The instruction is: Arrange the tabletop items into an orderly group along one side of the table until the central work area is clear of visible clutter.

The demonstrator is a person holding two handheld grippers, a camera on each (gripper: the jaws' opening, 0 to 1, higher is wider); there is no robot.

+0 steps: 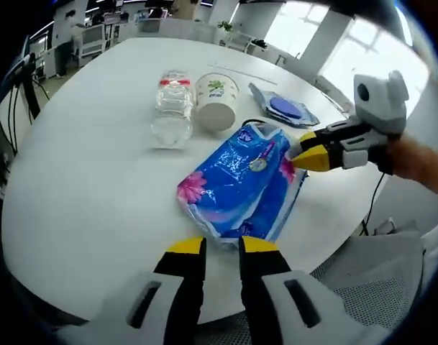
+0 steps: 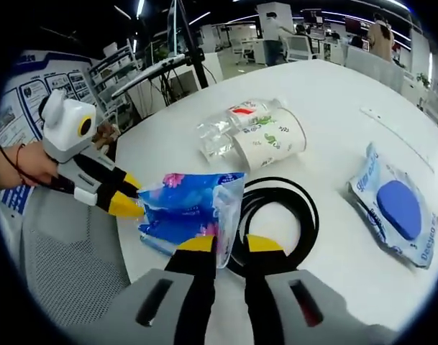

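Observation:
A blue flower-printed tissue pack (image 1: 236,188) (image 2: 186,208) lies near the edge of the white table (image 1: 82,180) (image 2: 334,79). My left gripper (image 1: 222,246) (image 2: 129,195) sits narrow on the pack's near edge, shut on it. At the pack's opposite end, my right gripper (image 2: 231,244) (image 1: 305,154) is shut on its edge. A clear plastic bottle (image 1: 172,108) (image 2: 226,126) lies flat beside a paper cup (image 1: 217,100) (image 2: 272,140) tipped on its side. A black cable coil (image 2: 280,215) lies partly under the pack. A flat packet with a blue disc (image 1: 287,108) (image 2: 395,208) rests further off.
A grey mesh chair (image 1: 370,287) (image 2: 67,251) stands just off the table edge by the pack. A person's hand (image 1: 420,164) (image 2: 21,169) holds each gripper. Desks, shelves and chairs stand in the office beyond the table.

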